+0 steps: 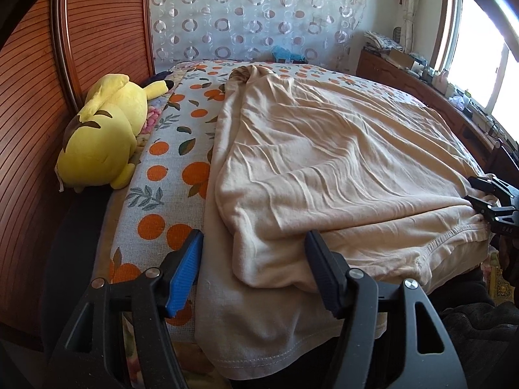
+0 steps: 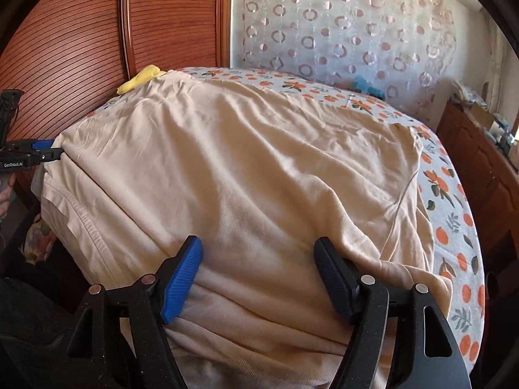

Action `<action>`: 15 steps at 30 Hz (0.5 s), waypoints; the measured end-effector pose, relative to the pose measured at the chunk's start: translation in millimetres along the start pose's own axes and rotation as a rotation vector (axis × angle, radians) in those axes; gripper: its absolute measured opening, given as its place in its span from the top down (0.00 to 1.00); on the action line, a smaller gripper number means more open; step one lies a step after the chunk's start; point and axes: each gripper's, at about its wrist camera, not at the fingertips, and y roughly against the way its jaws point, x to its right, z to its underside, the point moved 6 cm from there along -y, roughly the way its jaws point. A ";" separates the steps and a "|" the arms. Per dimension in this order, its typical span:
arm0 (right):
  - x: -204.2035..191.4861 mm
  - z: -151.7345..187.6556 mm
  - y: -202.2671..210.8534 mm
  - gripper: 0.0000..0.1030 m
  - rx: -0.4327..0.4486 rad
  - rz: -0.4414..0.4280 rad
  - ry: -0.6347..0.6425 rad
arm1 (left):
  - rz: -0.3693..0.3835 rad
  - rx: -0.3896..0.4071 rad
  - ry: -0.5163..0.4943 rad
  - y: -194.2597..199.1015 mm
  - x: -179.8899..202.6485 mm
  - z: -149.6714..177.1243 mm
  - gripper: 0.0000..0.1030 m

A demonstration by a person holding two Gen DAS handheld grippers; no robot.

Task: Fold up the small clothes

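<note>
A cream garment [image 1: 324,162] lies spread and wrinkled over the bed, its near edge doubled into a fold that hangs off the front. My left gripper [image 1: 254,253] stands open over the garment's near left corner, cloth lying loose between its fingers, the pads not pressing. In the right wrist view the same garment [image 2: 243,168] fills the bed, and my right gripper [image 2: 258,246] is open above its near folded edge, with no cloth pinched. Each gripper also shows in the other's view: the right gripper [image 1: 480,194] at the cloth's right corner, the left gripper [image 2: 48,150] at its left corner.
The bed carries an orange-print sheet [image 1: 168,175]. A yellow plush toy [image 1: 103,133] lies at the left by the ribbed wooden headboard [image 1: 32,97]. A patterned curtain [image 1: 253,16] hangs behind. A cluttered wooden sideboard [image 1: 405,68] runs under the window at the right.
</note>
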 end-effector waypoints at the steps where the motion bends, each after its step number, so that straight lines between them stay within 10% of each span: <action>1: 0.8 0.3 -0.7 0.27 0.003 0.000 -0.009 | 0.002 0.002 0.000 0.1 -0.4 0.0 0.36; 15: 0.0 9.4 5.5 0.22 0.037 -0.003 -0.019 | 0.028 0.012 0.021 2.1 -2.1 -0.2 0.63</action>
